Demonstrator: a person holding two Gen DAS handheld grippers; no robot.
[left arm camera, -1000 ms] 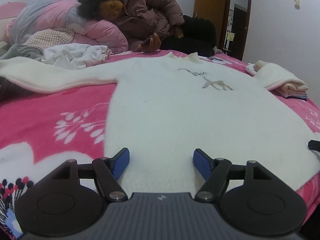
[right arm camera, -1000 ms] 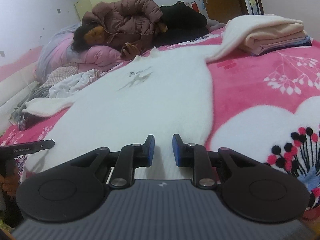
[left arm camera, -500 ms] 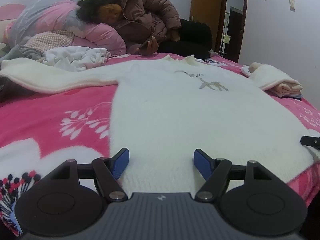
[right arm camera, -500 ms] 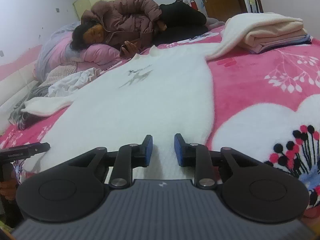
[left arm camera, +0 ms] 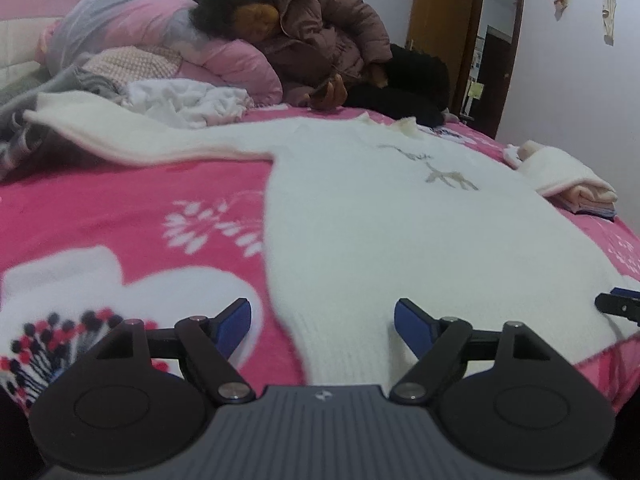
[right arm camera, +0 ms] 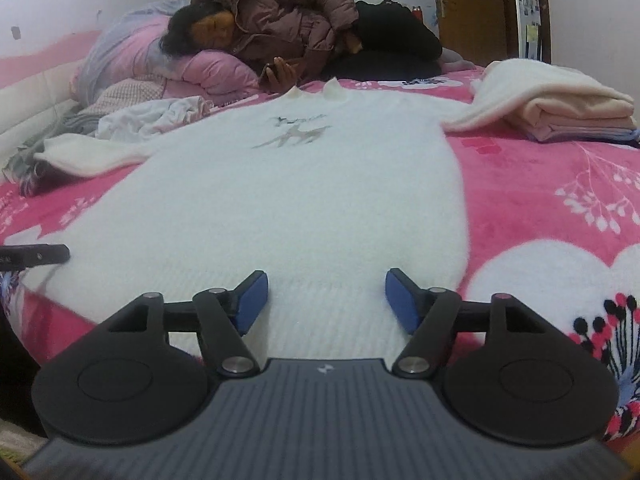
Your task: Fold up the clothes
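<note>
A white fuzzy sweater (left arm camera: 380, 216) with a grey deer motif lies flat, front up, on the pink bed, one sleeve stretched out to the left. My left gripper (left arm camera: 322, 320) is open over the hem's left corner, with the ribbed hem between its blue pads. The same sweater (right arm camera: 288, 200) fills the right wrist view. There my right gripper (right arm camera: 326, 296) is open above the ribbed hem near its right corner. Each gripper's tip shows at the edge of the other's view. Neither holds anything.
A person in a brown puffer jacket (right arm camera: 288, 20) lies at the head of the bed on pink pillows (left arm camera: 160, 40). Crumpled white and grey clothes (left arm camera: 180, 100) sit at the back left. A stack of folded clothes (right arm camera: 560, 108) rests at the right. The pink flowered blanket (left arm camera: 120, 220) covers the bed.
The right gripper has opened from nearly shut to wide. Both grippers have sunk lower toward the hem, and the left one has shifted left to the hem's corner.
</note>
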